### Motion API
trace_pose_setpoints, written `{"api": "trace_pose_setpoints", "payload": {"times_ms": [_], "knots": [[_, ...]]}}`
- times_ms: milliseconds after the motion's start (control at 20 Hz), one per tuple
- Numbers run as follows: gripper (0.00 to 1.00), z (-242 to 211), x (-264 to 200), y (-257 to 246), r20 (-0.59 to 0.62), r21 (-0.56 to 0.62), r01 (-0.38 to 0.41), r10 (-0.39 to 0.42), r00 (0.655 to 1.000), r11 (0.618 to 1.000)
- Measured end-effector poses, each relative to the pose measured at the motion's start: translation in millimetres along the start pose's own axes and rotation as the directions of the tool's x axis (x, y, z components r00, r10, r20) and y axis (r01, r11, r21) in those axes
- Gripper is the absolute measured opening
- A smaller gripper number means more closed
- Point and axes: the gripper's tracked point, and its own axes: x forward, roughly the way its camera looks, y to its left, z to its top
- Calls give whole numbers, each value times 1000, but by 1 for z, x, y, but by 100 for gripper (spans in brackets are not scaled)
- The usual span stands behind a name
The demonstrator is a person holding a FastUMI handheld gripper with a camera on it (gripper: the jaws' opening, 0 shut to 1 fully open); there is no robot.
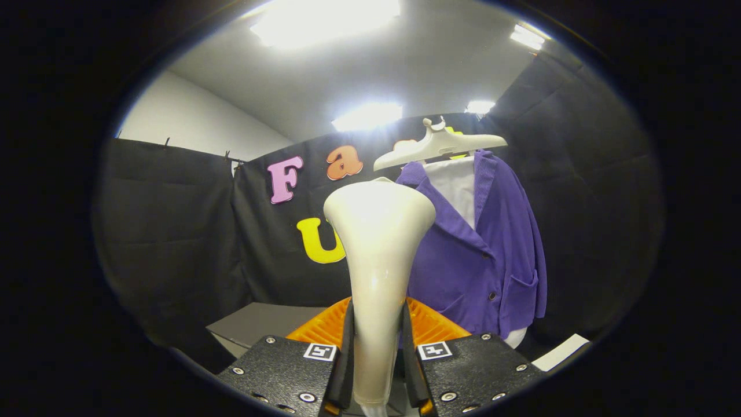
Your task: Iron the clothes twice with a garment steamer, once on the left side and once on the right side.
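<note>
The garment steamer [379,249] is a cream, trumpet-shaped head on a slim neck, standing upright between my fingers. My gripper [376,341] is shut on its neck, both pads pressing its sides. Beyond and to the right of the steamer head hangs a purple corduroy jacket [483,255] over a white shirt [457,185], on a cream hanger [437,147]. The steamer head is apart from the jacket, near its left front panel and collar. The jacket has dark buttons and a patch pocket.
A grey box or table surface [260,324] lies low to the left beyond the fingers. A white flat edge [561,350] shows low right under the jacket. Black cloth walls close the booth behind and to both sides.
</note>
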Motion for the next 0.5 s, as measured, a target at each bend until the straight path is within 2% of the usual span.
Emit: {"api": "trace_pose_setpoints", "payload": {"times_ms": [500], "knots": [[36,38,108,-40,11,-10,77,-77,997,997]]}}
